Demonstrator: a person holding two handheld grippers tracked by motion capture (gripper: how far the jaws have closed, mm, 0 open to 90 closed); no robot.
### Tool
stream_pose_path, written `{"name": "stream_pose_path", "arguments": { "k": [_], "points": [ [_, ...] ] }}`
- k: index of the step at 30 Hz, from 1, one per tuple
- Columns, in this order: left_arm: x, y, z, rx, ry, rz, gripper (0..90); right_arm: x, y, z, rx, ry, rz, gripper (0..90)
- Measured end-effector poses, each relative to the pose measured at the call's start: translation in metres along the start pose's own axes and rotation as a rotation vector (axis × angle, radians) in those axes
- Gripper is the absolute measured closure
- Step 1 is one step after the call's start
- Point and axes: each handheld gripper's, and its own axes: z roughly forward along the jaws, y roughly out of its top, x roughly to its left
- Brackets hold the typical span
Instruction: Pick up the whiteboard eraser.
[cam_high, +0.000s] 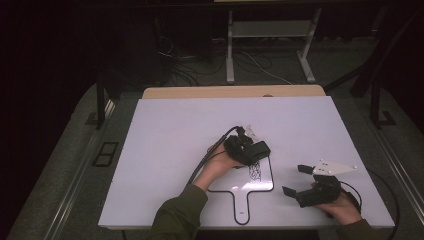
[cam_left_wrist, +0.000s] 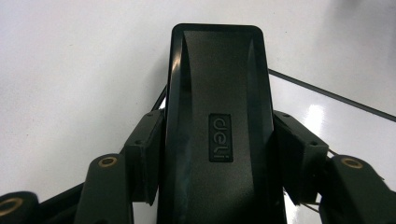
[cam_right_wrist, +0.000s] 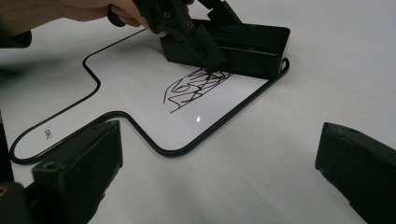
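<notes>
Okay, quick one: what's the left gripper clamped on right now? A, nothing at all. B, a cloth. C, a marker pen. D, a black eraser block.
D: the left gripper has its jaws pressed against both sides of the black eraser block, which sits on the small whiteboard beside the scribble.

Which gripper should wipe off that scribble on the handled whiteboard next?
Left. The left gripper is already shut on the black eraser, which sits right beside the scribble. The right gripper is open, empty, off the handled whiteboard.
</notes>
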Motion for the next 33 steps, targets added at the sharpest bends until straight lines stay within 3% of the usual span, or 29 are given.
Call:
{"name": "stream_pose_path", "arguments": {
  "k": [3, 5, 10, 19, 20, 33],
  "points": [
    [-0.002, -0.001, 0.001, -0.014, -0.001, -0.017, 39.3, 0.0, 0.0, 0.0, 0.0, -0.001, 0.0, 0.0],
    [-0.002, -0.001, 0.0, -0.009, 0.0, -0.002, 39.2, 0.0, 0.0, 0.0, 0.001, 0.0, -0.001, 0.0],
    [-0.008, -0.002, 0.0, -0.013, -0.009, -0.014, 39.2, 0.0, 0.0, 0.0, -0.002, -0.001, -0.001, 0.0],
    [-0.019, -0.003, -0.004, 0.003, -0.019, 0.023, 39.2, 0.0, 0.0, 0.0, -0.003, -0.003, -0.003, 0.0],
    [-0.019, -0.003, -0.005, 0.021, -0.022, 0.042, 39.3, 0.0, 0.0, 0.0, -0.002, -0.003, -0.001, 0.0],
    [-0.039, -0.005, -0.008, 0.024, -0.042, 0.08, 39.3, 0.0, 0.0, 0.0, -0.002, -0.004, -0.001, 0.0]
  ]
}}
